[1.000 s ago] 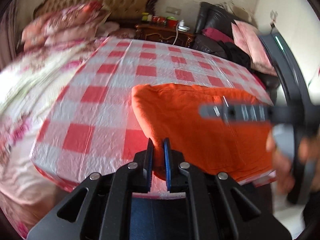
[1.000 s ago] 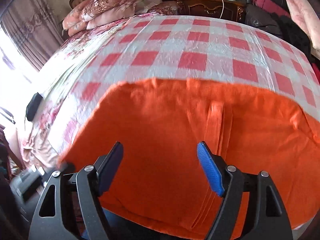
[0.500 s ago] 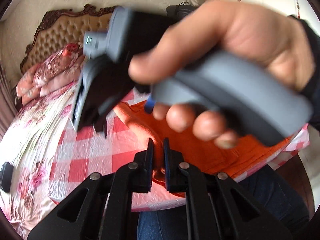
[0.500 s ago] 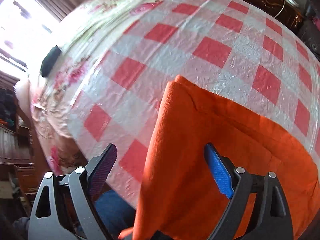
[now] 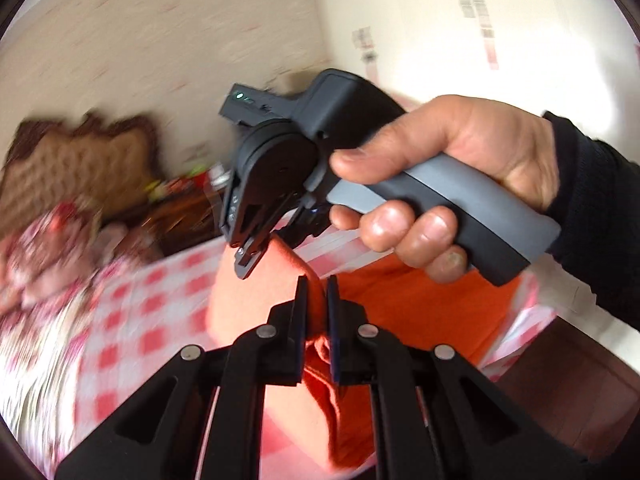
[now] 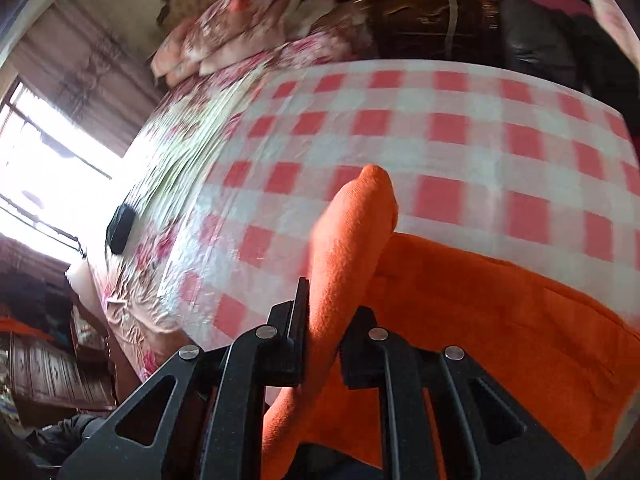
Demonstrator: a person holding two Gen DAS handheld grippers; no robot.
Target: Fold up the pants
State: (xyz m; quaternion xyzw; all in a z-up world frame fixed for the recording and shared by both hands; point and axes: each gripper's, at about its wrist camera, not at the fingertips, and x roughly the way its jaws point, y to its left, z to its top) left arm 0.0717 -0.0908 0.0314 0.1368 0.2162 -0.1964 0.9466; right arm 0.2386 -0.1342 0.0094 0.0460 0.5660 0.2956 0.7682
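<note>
Checked bedcover [image 6: 460,128], orange pants [image 6: 500,320] pinched by both grippers [image 6: 324,300]

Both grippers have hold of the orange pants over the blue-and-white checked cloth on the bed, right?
Not quite: the checked cloth is red and white, not blue and white, as the right wrist view shows. The rest stands: the left gripper is shut on the orange pants, and the right gripper is closing with a fold of them between its pads.
</note>
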